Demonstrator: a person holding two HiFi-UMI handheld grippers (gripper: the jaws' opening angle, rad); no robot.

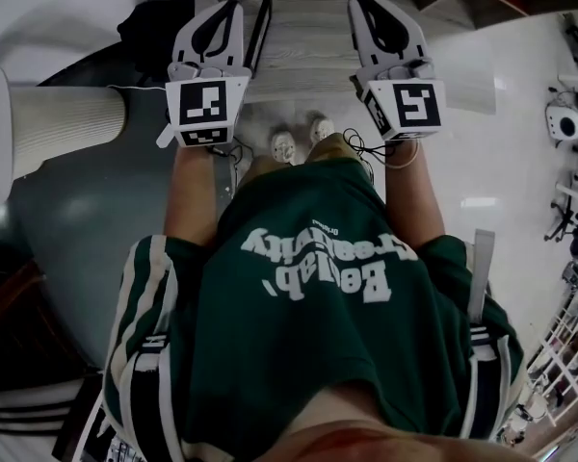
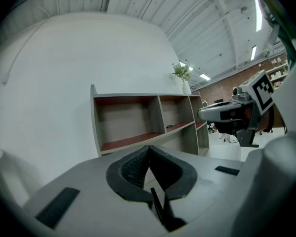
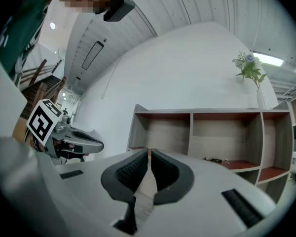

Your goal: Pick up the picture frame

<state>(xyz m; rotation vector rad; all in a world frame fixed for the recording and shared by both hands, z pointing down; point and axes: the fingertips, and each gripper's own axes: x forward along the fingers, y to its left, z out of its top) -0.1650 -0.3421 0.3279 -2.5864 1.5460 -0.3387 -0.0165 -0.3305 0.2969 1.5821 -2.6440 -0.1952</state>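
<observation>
So the honest starting point here is that I can't positively spot the picture frame yet. The only candidate is a thin dark strip (image 1: 261, 29) standing slanted at about 12 o'clock in the head view, just beside the left gripper (image 2: 148, 152). It might be the frame seen edge-on, but I can't tell. Both grippers are held out level toward the shelf unit (image 2: 94, 127). The left one's fingers (image 2: 133, 168) are clenched together on nothing, and the right gripper (image 3: 149, 154) looks the same, pads pinched shut with nothing in them. The cubbies look bare apart from a small dark item (image 3: 214, 159) in the middle one, and there's a vase (image 2: 183, 80) of flowers up top at roughly 1 o'clock in the left gripper view. My take on doing this bit well is to confirm what that dark strip is first, rather than poking around the cubbies. Then release the fingers of whichever gripper is going in before it gets close, since closed tips would likely just shove a light frame over. If it really is leaning on the wood-grain surface (image 1: 303, 37), I'd come at the top border from above and pinch the border rather than the glass. I'd keep the other gripper near the low edge so it can't skid out. Lift straight up and stay well clear of that vase.
</observation>
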